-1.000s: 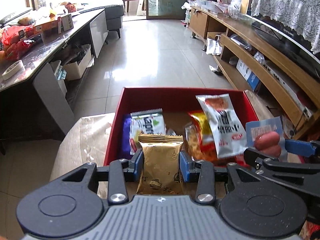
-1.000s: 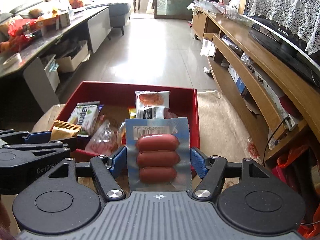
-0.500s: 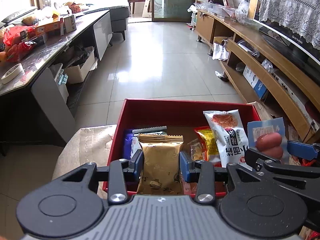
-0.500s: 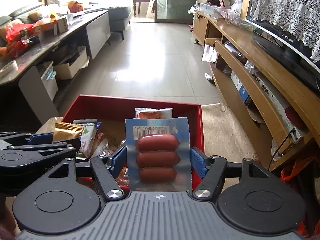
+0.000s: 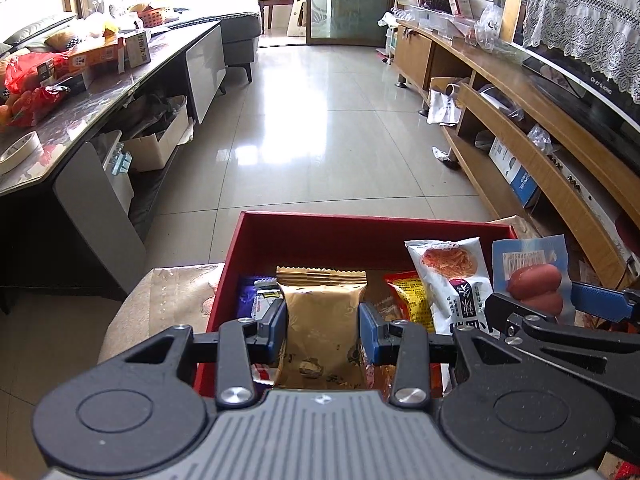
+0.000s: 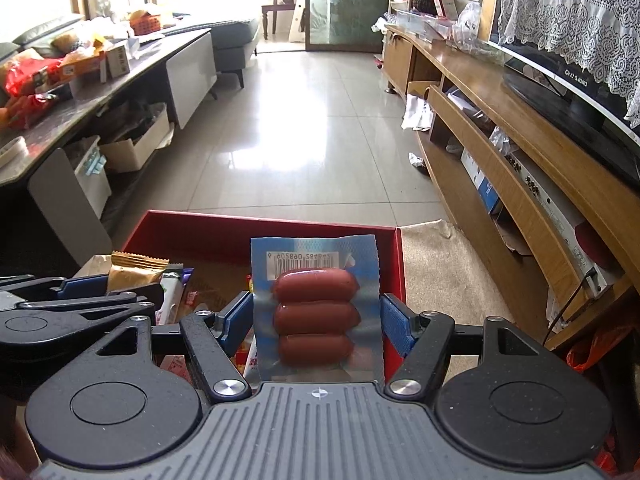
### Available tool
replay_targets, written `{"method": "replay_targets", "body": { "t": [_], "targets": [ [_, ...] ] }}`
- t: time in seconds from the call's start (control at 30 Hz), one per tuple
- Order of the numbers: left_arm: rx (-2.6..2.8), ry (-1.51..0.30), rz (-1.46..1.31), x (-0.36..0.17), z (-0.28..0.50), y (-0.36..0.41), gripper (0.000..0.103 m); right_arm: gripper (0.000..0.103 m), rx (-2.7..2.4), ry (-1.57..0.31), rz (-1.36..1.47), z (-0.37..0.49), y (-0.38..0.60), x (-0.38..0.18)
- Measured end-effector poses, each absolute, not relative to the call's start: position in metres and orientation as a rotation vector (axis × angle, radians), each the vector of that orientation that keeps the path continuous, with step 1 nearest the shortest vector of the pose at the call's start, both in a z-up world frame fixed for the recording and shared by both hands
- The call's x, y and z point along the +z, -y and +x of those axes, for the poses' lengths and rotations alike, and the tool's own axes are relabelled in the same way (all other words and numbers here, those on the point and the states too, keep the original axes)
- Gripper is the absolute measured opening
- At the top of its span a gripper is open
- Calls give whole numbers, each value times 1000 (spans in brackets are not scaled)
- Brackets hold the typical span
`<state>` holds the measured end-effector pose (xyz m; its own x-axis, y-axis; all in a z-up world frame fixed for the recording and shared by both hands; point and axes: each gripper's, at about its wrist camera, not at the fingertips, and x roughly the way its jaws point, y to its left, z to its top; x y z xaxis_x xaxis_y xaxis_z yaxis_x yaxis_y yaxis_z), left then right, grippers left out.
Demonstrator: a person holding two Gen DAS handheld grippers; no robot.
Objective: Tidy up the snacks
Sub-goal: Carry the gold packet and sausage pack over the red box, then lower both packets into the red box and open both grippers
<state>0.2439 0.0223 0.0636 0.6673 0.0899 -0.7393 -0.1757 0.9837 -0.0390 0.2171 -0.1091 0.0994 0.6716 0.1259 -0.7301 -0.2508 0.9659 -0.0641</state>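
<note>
Red box (image 5: 304,236) holds snack packets; fingers (image 5: 276,330) grip gold packet (image 5: 322,328)

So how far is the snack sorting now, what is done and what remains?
Done: several packets, such as the white noodle packet, already lie in the red box. In hand: the left hand-held gripper clamps a gold packet; the right hand-held gripper clamps a sausage pack. Left: both are held above the box, unreleased.
</note>
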Motion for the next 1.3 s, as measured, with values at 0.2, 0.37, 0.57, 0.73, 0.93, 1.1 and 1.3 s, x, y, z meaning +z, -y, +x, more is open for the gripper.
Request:
{"method": "replay_targets", "body": {
  "t": [0.2,0.37,0.57,0.73,0.93,1.1,1.3],
  "targets": [
    [155,-831,-101,61,249,-21,36,74,205,-807,-165,221,109,97],
    [161,-833,-100,60,253,-21,36,74,205,-809,-159,224,108,94],
    [167,-842,-94,56,258,-19,35,74,201,-815,-158,226,109,91],
    [172,-848,-90,53,261,-18,35,74,198,-821,-153,230,110,88],
    [175,-865,-78,46,265,-14,35,74,191,-835,-157,234,111,82],
    [177,-887,-69,39,269,-13,35,74,187,-856,-164,240,110,74],
    [188,-909,-73,33,272,-14,41,75,186,-869,-176,241,109,67]
  ]
}}
